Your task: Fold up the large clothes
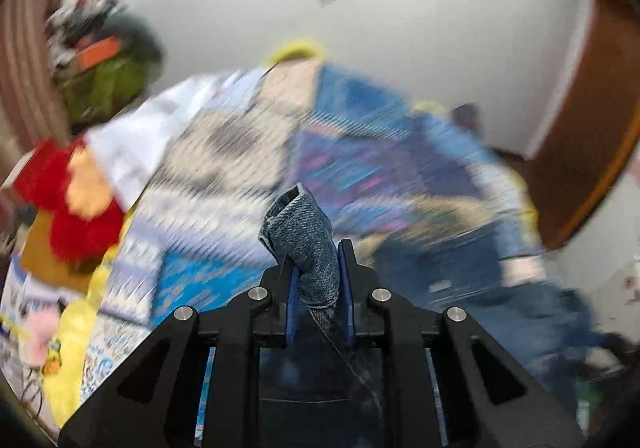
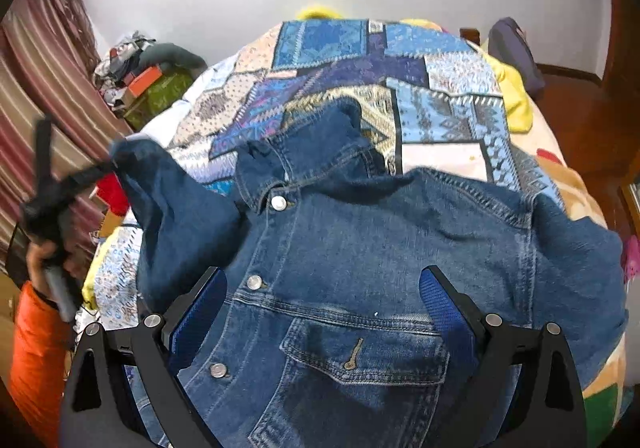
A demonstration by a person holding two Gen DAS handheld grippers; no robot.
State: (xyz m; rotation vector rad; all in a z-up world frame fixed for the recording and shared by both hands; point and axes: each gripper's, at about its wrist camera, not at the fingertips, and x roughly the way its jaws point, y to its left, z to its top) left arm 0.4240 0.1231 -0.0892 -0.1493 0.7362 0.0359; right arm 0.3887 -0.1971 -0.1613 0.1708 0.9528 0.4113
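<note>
A: How far along? The denim jacket [image 2: 360, 248] lies spread on the bed [image 2: 440, 87], front up, nothing folded.

B: Barely begun. Left gripper [image 1: 318, 272] is clenched on a sleeve end; right gripper [image 2: 324, 296] hangs released above the chest.

denim jacket [image 2: 360, 248]: coarse woven blue cotton, faded twill grain, tan topstitching, shiny round metal buttons. left tool [image 1: 320, 268]: matt black plastic frame, bright metal pins, blue ribbed pads pinching a rough denim fold. right tool [image 2: 324, 300]: same matt black plastic, blue textured pads. bedspread [image 2: 440, 87], upper centre: printed patchwork cloth, soft matt. door [image 2: 576, 119], right edge: glossy brown wood. curtain [image 2: 44, 87], left: striped cloth.
</note>
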